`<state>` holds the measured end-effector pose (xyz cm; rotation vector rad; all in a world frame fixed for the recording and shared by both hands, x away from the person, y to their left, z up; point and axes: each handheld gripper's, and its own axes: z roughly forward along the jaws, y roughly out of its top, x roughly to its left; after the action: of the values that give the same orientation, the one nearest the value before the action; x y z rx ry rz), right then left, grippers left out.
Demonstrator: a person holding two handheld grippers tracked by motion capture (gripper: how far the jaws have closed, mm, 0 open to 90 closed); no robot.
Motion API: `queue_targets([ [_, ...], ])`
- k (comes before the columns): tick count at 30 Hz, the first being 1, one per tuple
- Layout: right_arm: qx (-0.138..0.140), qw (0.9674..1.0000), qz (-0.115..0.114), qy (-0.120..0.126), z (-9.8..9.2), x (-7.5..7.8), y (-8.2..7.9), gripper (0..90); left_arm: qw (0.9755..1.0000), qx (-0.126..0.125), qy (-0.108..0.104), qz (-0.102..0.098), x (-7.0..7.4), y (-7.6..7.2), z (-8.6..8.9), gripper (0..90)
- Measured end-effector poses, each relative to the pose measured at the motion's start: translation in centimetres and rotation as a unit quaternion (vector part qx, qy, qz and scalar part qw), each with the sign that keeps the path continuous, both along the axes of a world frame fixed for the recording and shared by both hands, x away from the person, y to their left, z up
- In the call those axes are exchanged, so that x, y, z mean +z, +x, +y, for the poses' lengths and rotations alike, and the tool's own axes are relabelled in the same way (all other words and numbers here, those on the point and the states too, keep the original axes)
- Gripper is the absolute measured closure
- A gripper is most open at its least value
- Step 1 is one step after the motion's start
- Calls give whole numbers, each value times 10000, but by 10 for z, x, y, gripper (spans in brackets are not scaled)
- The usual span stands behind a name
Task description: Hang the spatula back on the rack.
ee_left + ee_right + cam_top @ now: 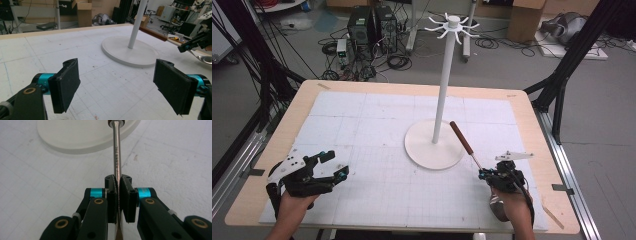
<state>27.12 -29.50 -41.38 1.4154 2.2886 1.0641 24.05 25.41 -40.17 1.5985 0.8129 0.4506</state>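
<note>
Ladle (467, 144) is gripped by the right gripper (484, 173) on its thin metal shaft, a little below the brown wooden handle (461, 137). In the right gripper view the 2 black jaws are seen shut tight on the steel shaft (117, 147), which runs straight up between the pads toward the rim of the white stand base (82, 137). The shiny bowl (497, 206) hangs behind the gripper, under the person's right hand (514, 205). The handle is tilted up and away, reaching over the round base of the white rack stand (443, 90). The left gripper (337, 165) is held low over the white gridded mat (362, 125), well apart from the ladle, its 2 jaws spread wide with nothing between them.
</note>
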Motion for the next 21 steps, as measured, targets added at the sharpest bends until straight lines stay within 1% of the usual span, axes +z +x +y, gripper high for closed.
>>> queue_targets([
  [5,-83,9994,-242,229,-6,8,-7,842,10000,3,-5,-6,0,-1,-1,213],
  [6,-109,9992,-267,280,-7,9,-9,842,10000,11,-3,-23,1,-1,-1,213],
  [7,-109,9992,-267,280,-7,9,-9,842,10000,11,-3,-23,1,-1,-1,214],
  [8,-123,9985,-377,372,-8,12,-13,842,10000,7,-3,-21,1,-1,-1,215],
  [11,-137,9971,-551,503,-9,17,-18,841,10000,-23,-7,-18,1,-1,-2,218],
  [12,-126,9966,-622,527,-8,19,-20,842,10000,-25,-1,-23,1,-1,-3,219],
  [13,-126,9966,-622,527,-8,19,-20,842,10000,-25,-1,-23,1,-1,-3,219],
  [14,-127,9954,-751,584,-8,23,-23,841,10000,-35,7,-15,1,-1,-3,219],
  [15,-127,9954,-751,584,-8,23,-23,841,10000,-50,18,-9,1,-1,-3,219],
  [17,-114,9938,-909,630,-7,27,-25,841,10000,-54,16,-10,1,-2,-4,221],
  [19,-112,9930,-986,644,-8,29,-26,842,10000,-53,20,-13,1,-2,-5,222],
  [21,-111,9926,-1007,663,-8,29,-27,842,10000,-45,11,-10,1,-2,-5,222],
])
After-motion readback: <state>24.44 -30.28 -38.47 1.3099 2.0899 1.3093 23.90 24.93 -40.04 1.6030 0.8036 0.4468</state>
